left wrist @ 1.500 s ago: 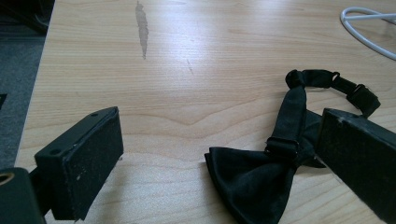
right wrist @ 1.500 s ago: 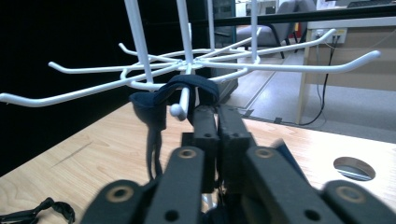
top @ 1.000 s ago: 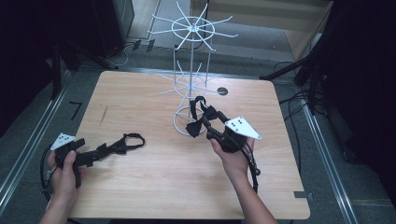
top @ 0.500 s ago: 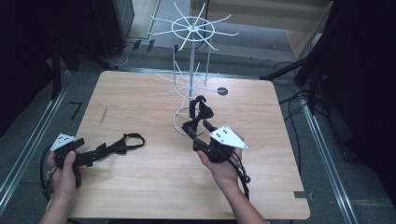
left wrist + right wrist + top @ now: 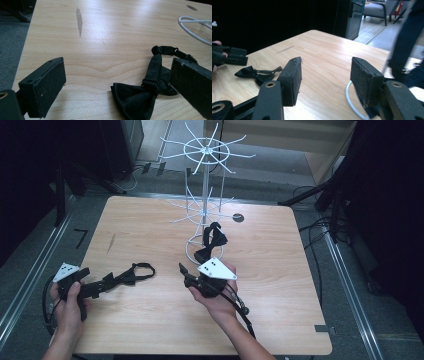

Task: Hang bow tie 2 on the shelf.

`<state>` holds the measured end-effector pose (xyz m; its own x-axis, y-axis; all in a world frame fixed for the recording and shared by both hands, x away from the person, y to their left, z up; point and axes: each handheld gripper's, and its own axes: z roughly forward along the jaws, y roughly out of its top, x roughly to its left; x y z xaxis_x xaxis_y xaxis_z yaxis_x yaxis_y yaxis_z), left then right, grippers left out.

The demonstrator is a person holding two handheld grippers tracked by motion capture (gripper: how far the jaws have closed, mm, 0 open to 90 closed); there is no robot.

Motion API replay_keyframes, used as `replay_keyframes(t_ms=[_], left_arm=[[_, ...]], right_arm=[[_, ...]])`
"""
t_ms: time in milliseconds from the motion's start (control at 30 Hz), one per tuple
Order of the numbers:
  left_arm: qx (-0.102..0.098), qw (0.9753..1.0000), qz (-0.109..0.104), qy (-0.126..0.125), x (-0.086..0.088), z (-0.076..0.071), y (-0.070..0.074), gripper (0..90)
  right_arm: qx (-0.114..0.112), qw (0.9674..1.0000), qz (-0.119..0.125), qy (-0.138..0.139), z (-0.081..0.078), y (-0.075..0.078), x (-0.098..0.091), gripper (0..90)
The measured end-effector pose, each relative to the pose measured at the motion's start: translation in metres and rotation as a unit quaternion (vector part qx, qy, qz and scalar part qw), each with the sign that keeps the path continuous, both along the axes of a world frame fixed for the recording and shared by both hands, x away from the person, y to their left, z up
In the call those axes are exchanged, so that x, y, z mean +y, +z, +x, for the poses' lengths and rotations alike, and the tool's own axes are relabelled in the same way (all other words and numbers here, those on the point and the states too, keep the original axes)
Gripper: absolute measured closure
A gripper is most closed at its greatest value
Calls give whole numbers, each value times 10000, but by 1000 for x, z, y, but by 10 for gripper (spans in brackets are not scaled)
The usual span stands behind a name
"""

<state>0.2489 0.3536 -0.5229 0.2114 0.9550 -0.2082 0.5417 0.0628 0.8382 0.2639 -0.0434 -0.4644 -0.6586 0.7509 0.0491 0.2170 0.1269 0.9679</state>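
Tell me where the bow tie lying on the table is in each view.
High view: bow tie, lower left.
Left gripper view: bottom centre, close to the jaw at the right.
Right gripper view: left edge, mid-height.
Shared landmark: the dark streak in the wood.

wooden table (image 5: pixel 280 320), dark streak (image 5: pixel 79 21) on top; grey floor (image 5: pixel 360 285), cables (image 5: pixel 315 227) beside.

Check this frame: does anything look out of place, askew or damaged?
One black bow tie lies loose on the table between the left gripper's open jaws, while another hangs on the white wire rack. A dark streak marks the wood. Nothing looks broken or spilled.
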Motion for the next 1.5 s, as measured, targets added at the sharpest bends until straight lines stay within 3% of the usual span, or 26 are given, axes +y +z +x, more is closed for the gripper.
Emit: replay_keyframes(t_ms=[567, 833, 1333, 1500], left_arm=[[-75, 10000, -62, 14, 2, -1, 1, 15], [-93, 9998, -155, -7, 3, -1, 0, 15], [11, 9999, -166, 33, 3, 7, 0, 15], [-25, 9998, -200, 59, 4, 5, 0, 15]], right_arm=[[298, 9978, -453, 380, 6, -29, 49, 469], [518, 9968, -515, 311, 18, -41, 62, 482], [729, 9962, -462, 138, 34, -48, 74, 527], [822, 9950, -504, 277, 38, -50, 83, 550]])
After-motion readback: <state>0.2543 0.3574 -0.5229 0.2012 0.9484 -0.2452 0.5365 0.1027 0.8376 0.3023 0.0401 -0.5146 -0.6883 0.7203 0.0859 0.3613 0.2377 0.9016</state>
